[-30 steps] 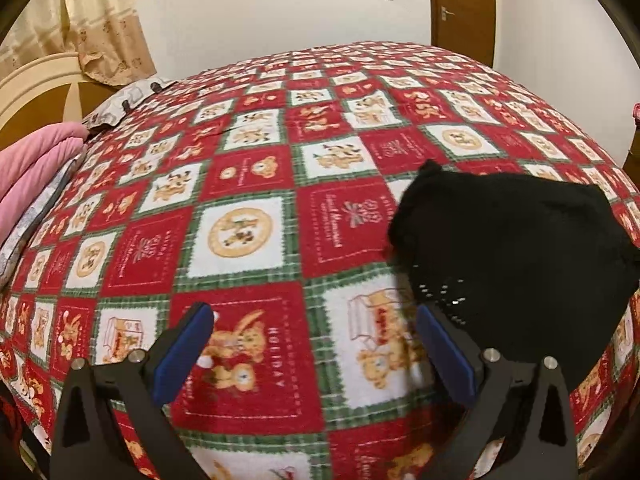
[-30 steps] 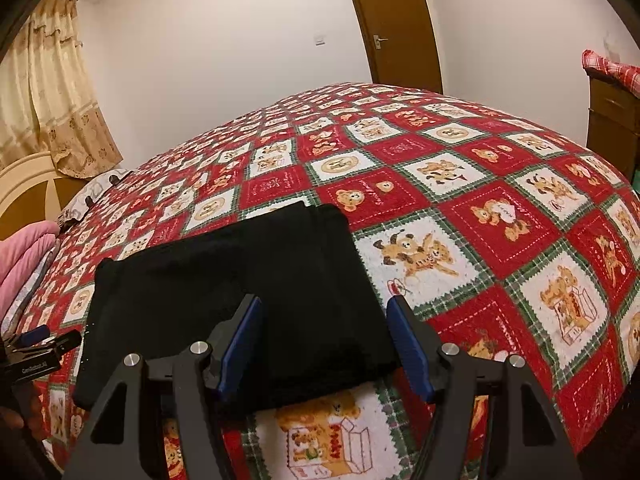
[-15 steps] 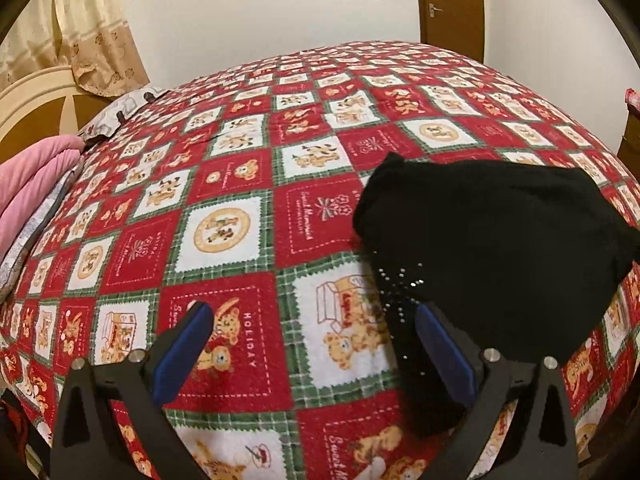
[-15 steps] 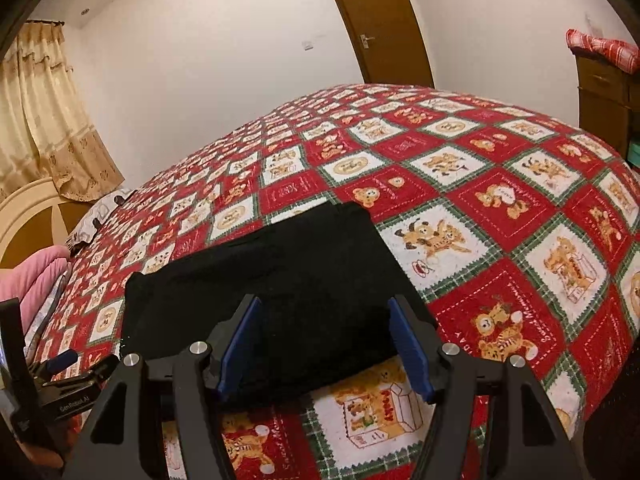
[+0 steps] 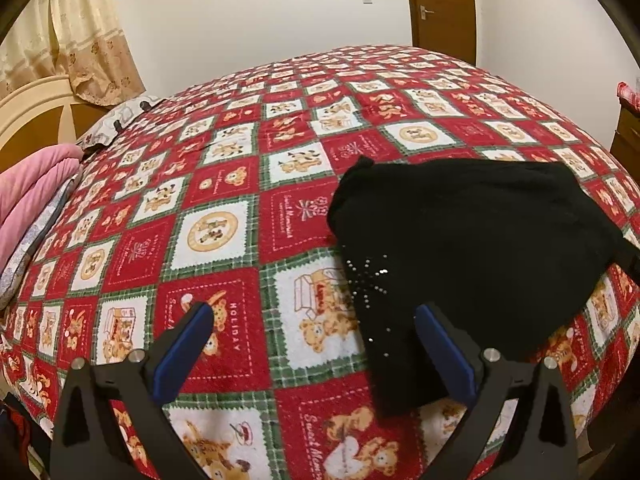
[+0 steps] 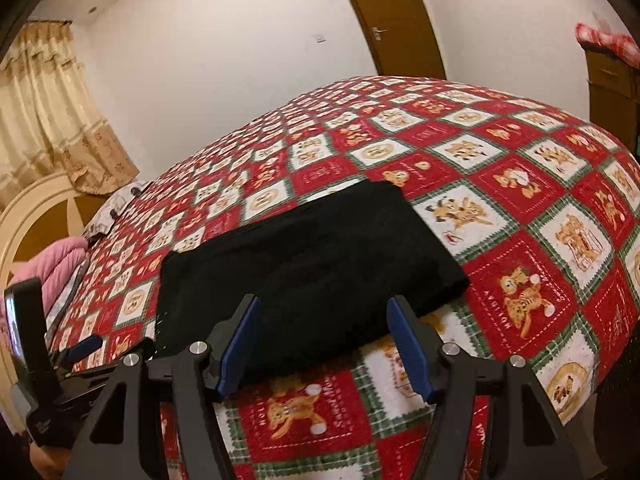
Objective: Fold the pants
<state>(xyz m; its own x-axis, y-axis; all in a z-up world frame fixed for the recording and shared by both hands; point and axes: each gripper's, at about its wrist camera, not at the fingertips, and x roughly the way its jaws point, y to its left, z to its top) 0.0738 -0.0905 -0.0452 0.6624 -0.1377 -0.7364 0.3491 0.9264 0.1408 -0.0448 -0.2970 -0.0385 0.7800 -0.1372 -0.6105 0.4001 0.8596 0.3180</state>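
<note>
The left gripper [image 5: 314,332] hangs above the bedspread [image 5: 224,240] with its blue-padded fingers [image 5: 182,346] spread wide and nothing between them. The black pants [image 5: 472,248] lie folded into a compact bundle ahead of it and to its right; the near edge of the cloth passes just behind the right finger, though I cannot tell whether they touch. A scatter of small shiny studs [image 5: 368,276] shows on the fabric's near-left part.

The right gripper [image 6: 324,344] is also spread wide and holds nothing — its fingers frame the near edge of the pants [image 6: 308,264], which lie flat on the quilt directly ahead, reaching further to the tool's left than to its right. The bedspread [image 6: 520,216] (red, white and green squares printed with teddy bears) fills the rest of the bed. Far to the left of this tool the left gripper [image 6: 80,350] shows from the side, low over the quilt.

Beyond and left of both tools lie a pink blanket [image 5: 32,192], a cream headboard [image 5: 36,108] and a curtain [image 5: 88,40]; a brown door [image 6: 392,20] stands past the bed.
</note>
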